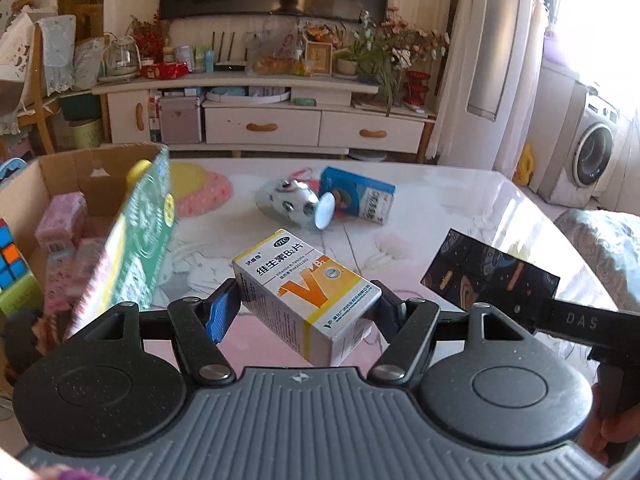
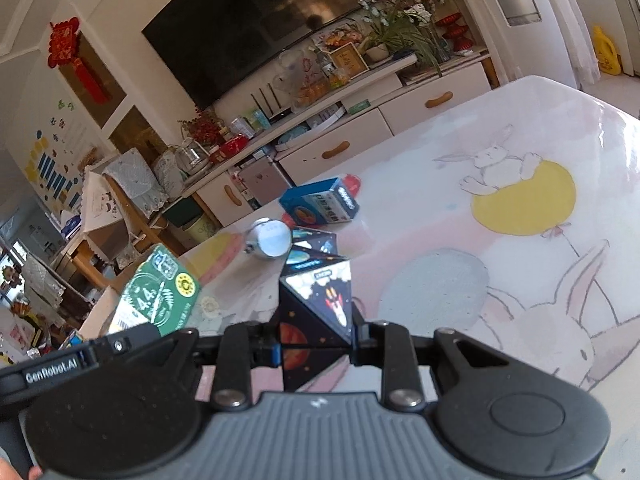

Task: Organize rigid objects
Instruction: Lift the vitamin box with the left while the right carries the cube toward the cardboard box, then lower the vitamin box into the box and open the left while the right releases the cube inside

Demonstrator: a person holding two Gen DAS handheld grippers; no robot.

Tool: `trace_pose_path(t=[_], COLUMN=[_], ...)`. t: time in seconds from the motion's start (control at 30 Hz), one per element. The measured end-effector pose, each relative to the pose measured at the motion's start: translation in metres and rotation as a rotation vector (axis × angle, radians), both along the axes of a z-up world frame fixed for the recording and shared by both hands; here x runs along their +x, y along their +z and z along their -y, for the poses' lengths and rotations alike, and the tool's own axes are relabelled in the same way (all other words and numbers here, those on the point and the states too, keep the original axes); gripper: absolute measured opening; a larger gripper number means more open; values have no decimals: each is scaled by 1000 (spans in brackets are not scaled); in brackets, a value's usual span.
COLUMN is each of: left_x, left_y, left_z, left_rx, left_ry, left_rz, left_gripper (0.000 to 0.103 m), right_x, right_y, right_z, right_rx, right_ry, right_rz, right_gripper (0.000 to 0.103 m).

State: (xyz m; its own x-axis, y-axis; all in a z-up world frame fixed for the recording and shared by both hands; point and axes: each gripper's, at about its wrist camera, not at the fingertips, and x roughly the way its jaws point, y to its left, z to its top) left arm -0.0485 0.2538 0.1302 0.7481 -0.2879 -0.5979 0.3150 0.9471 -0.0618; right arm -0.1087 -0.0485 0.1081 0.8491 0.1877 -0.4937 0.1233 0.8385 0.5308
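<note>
the left hand-held gripper [image 1: 306, 306] is clamped on a white and yellow medicine box [image 1: 306, 292], held tilted above the desk [image 1: 440, 208]. to its left stands a cardboard box [image 1: 60, 172] with a green box [image 1: 132, 248] leaning on its rim and a puzzle cube [image 1: 10, 264] inside. ahead lie a silver toy [image 1: 294, 202] and a blue box [image 1: 358, 196], just beside each other. the right hand-held gripper [image 2: 314, 344] is clamped on a dark space-print folding puzzle [image 2: 320, 304], with the silver toy and the blue box ahead of it.
</note>
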Motion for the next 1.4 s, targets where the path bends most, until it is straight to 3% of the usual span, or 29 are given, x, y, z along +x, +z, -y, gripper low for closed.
trace_pose_path(t=[0.6,1.1,1.4], left_x=[16,38,38], left_y=[40,29,39], left_z=[-83,-160,-192], left_rx=[-39,-28,-51], left_ry=[195,407,513], left_rz=[73,-34,-24], left_gripper=[86,86,86], right_x=[35,80,103], right_y=[54,71,69], right_z=[-76,-161,-200], right_rx=[-17,-51,-58], right_ry=[155,332,410], right_rz=[78,106,101], right_gripper=[26,26,26])
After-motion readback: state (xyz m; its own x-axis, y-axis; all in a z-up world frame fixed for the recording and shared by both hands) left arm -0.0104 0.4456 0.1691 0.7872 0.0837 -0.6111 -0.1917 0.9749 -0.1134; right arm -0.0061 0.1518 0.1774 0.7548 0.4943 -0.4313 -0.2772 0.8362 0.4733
